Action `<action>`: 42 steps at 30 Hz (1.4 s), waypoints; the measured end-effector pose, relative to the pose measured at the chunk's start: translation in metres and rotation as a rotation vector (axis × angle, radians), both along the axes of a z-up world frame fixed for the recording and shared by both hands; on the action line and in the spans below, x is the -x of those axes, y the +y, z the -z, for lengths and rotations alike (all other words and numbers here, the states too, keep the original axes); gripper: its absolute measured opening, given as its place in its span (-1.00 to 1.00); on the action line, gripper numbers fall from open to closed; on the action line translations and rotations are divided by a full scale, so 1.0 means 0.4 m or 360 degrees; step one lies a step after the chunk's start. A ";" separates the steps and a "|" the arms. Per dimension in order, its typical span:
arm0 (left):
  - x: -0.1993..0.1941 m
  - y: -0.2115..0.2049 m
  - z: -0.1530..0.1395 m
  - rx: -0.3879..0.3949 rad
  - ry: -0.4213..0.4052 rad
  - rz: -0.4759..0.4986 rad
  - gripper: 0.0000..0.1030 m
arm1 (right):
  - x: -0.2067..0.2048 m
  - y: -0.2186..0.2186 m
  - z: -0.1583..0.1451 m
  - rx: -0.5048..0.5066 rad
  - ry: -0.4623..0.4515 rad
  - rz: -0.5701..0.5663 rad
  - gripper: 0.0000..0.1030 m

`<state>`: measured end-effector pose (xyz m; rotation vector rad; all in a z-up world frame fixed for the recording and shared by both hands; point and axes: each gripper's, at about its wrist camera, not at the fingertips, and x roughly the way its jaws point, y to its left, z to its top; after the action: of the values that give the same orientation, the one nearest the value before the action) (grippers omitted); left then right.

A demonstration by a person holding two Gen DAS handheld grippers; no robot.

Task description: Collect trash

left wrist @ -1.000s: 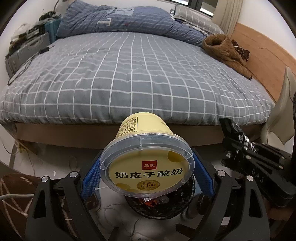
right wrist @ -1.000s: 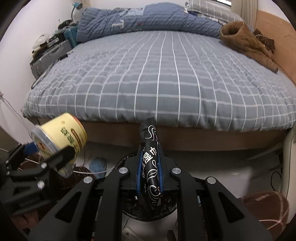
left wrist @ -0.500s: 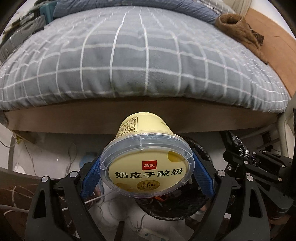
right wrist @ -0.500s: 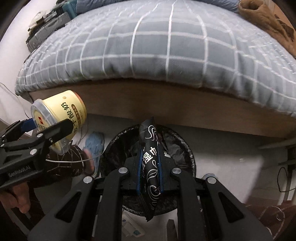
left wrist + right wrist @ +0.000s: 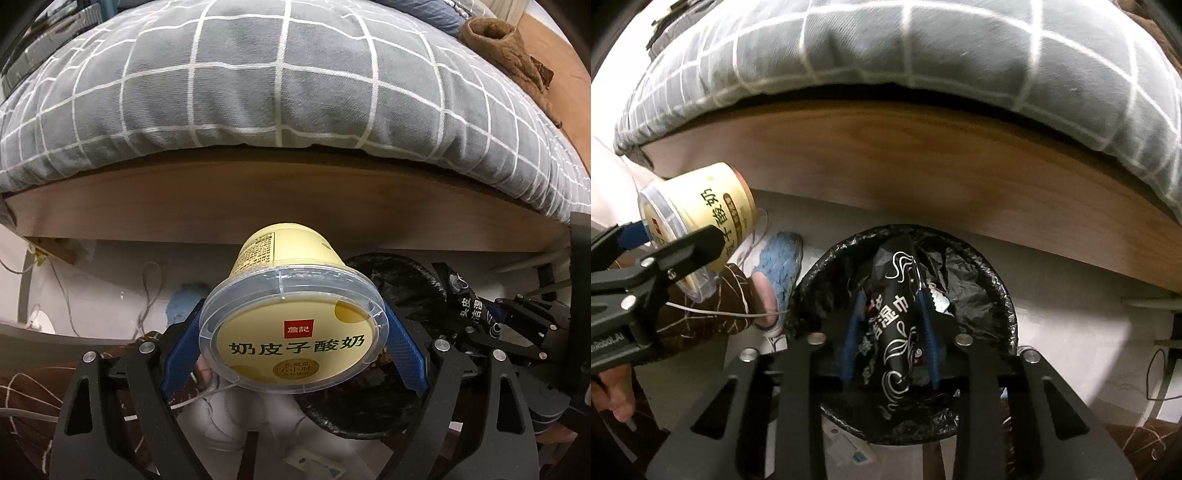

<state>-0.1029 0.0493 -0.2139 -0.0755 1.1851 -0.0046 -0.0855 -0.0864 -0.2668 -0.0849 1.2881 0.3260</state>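
A yellow yogurt cup (image 5: 295, 343) with a clear lid lies sideways in my left gripper (image 5: 293, 310), whose blue pads press on its sides. The same cup (image 5: 701, 206) shows at the left of the right wrist view. A round bin with a black liner (image 5: 997, 288) stands on the floor against the bed frame. My right gripper (image 5: 890, 295) hangs straight over it with its jaws opening. A black wet-wipe packet (image 5: 894, 332) still sits tilted between the pads, which stand slightly off it. In the left wrist view the bin (image 5: 399, 266) lies just right of the cup.
A bed with a grey checked cover (image 5: 277, 92) on a wooden frame (image 5: 258, 199) fills the top of both views. A blue slipper (image 5: 779, 266) on a foot and a brown patterned trouser leg (image 5: 713, 310) are left of the bin. Thin cables (image 5: 147, 295) trail on the pale floor.
Both grippers have sunk and tipped toward the floor, bringing the bin under the right one. The right jaws have parted from the wet-wipe packet. The left grip is unchanged.
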 end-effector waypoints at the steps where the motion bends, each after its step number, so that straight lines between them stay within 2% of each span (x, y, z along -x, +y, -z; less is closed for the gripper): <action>1: 0.002 0.000 0.002 -0.0001 -0.0002 0.0007 0.67 | 0.003 0.000 0.000 0.0001 0.0001 0.0003 -0.21; 4: 0.011 0.004 0.016 0.0001 0.0005 0.0009 0.67 | 0.011 0.001 -0.003 0.0011 -0.0013 0.0000 0.04; 8: 0.011 -0.011 0.012 0.0007 -0.0006 0.0021 0.67 | 0.016 -0.004 -0.013 0.0040 -0.0045 0.0002 0.27; 10: 0.013 -0.016 0.008 0.0009 -0.0008 0.0024 0.67 | 0.016 -0.007 -0.023 0.0062 -0.0065 0.0001 0.50; 18: 0.010 -0.077 -0.009 0.0006 -0.0011 0.0065 0.67 | 0.027 -0.098 -0.080 0.0161 -0.0187 0.0155 0.82; 23: 0.009 -0.153 -0.015 0.0014 -0.0012 0.0151 0.67 | 0.035 -0.217 -0.111 0.0189 -0.0234 0.0340 0.85; 29: 0.009 -0.238 -0.012 0.0014 0.0002 0.0231 0.67 | 0.057 -0.313 -0.149 0.0223 -0.0333 0.0471 0.85; 37: 0.011 -0.324 -0.011 0.0021 0.0024 0.0304 0.67 | 0.068 -0.377 -0.160 0.0212 -0.0355 0.0551 0.85; 42: 0.007 -0.319 -0.005 0.0023 0.0032 0.0297 0.70 | 0.073 -0.391 -0.162 0.0210 -0.0355 0.0561 0.85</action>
<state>-0.1059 -0.0782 -0.2121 0.0224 1.2087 -0.1772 -0.1148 -0.2427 -0.2019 -0.0049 1.0779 -0.0699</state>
